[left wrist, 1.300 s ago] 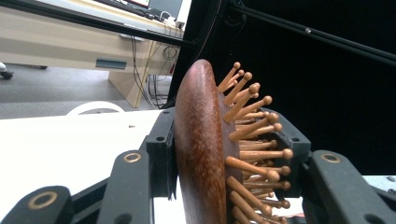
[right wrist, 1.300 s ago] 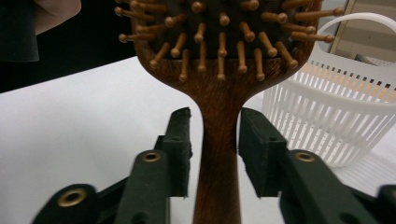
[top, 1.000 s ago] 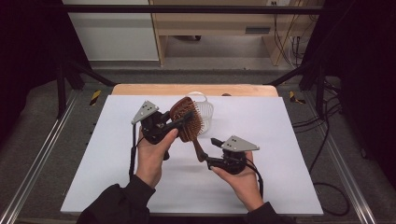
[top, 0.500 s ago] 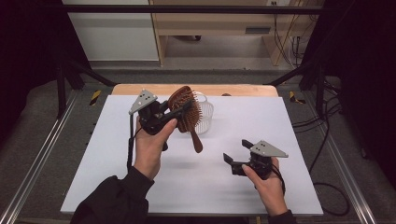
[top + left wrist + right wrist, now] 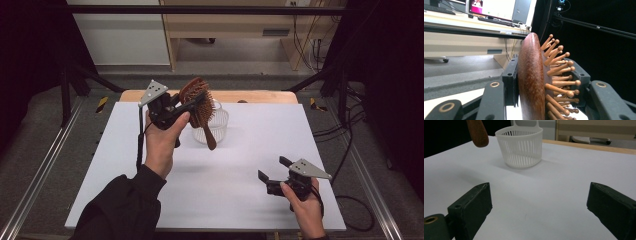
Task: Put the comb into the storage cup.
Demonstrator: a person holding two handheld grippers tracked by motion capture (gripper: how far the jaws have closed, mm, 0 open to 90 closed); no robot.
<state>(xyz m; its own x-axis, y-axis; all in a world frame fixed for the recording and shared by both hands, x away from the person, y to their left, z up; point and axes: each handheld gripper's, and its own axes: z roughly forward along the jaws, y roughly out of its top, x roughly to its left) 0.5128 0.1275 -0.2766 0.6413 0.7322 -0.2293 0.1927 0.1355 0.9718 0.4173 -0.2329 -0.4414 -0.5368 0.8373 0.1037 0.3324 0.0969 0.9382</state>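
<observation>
Hairbrush [image 5: 199, 102] clamped by its wooden head in left gripper [image 5: 192, 102], one jaw on the smooth back, the other among the pegs, handle hanging over white slotted basket [image 5: 220, 125]. Right gripper [image 5: 272, 173] low over white table [image 5: 235, 200], well apart from the brush, nothing between jaws that have just been opening and now stand wide. Risk: rounded back sliding on the pad, pegs giving uneven purchase, brush pivoting or dropping. Possible too: handle tip catching basket rim on lowering, tipping or shoving so light a basket. Long brush in a shallow basket likely to lean and topple it once released.
</observation>
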